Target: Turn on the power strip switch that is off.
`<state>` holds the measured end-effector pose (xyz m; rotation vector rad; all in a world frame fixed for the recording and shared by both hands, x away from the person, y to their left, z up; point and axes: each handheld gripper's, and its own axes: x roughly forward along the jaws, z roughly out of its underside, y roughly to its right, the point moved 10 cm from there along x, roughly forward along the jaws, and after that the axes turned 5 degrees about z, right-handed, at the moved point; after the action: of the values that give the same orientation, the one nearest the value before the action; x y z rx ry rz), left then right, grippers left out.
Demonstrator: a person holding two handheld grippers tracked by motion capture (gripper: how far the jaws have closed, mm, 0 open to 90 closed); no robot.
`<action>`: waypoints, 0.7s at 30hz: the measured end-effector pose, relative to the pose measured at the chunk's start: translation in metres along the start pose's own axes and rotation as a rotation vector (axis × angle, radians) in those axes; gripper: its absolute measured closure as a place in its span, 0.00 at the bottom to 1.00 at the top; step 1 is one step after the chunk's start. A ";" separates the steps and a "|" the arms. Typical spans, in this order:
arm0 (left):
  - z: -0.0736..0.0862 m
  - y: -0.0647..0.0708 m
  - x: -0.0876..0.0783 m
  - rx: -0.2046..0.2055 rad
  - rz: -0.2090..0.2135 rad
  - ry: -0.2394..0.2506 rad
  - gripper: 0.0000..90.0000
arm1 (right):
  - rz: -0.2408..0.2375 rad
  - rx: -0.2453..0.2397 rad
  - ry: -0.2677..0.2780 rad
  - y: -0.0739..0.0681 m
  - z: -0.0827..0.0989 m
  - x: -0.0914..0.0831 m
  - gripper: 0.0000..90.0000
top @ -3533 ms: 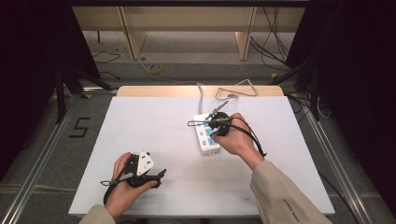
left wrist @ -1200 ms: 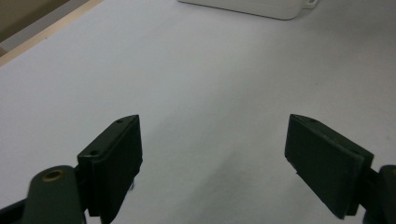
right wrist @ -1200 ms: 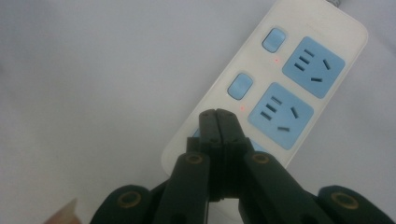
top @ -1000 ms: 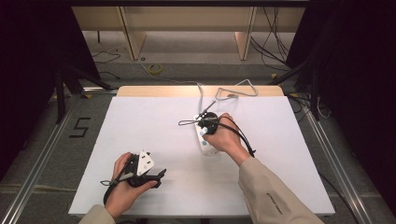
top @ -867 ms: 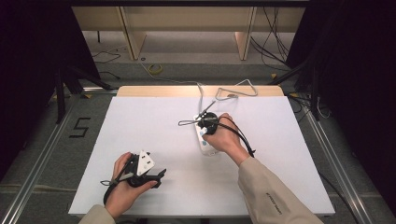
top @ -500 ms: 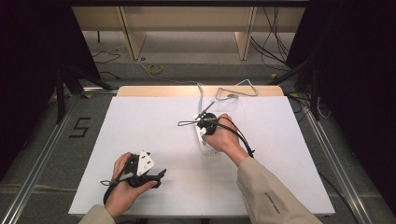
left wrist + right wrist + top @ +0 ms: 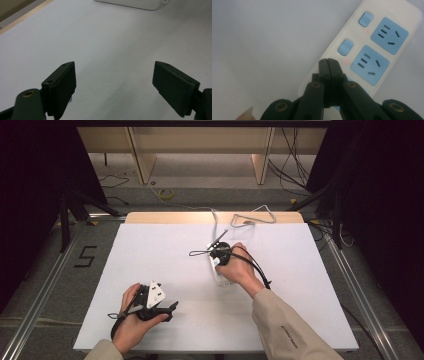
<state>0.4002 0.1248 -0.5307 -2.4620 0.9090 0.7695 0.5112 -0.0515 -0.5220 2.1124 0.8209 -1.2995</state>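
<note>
White table (image 7: 165,250); power strip (image 7: 220,276) on it

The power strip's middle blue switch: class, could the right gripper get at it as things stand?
Probably yes. The right gripper, jaws shut, hangs over the power strip with its tips just short of the middle blue switch. Nothing lies between them, so a short push forward should reach it.
</note>
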 end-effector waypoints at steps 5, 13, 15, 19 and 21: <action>0.000 0.000 0.000 0.000 0.000 0.000 0.21 | 0.003 0.000 -0.006 -0.001 0.000 0.001 1.00; 0.000 0.000 0.000 0.001 0.000 -0.001 0.21 | 0.005 -0.001 -0.007 -0.001 0.000 0.002 1.00; 0.000 0.000 0.000 -0.002 -0.001 0.003 0.21 | 0.006 -0.007 -0.006 -0.001 0.000 0.002 1.00; 0.000 0.000 0.000 -0.002 -0.001 0.004 0.21 | 0.007 -0.007 -0.014 -0.001 0.000 0.002 1.00; 0.000 0.000 0.000 -0.002 -0.001 0.004 0.21 | 0.007 -0.007 -0.016 -0.002 0.000 0.002 1.00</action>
<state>0.4004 0.1244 -0.5305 -2.4664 0.9090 0.7668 0.5108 -0.0499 -0.5240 2.0951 0.8101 -1.3061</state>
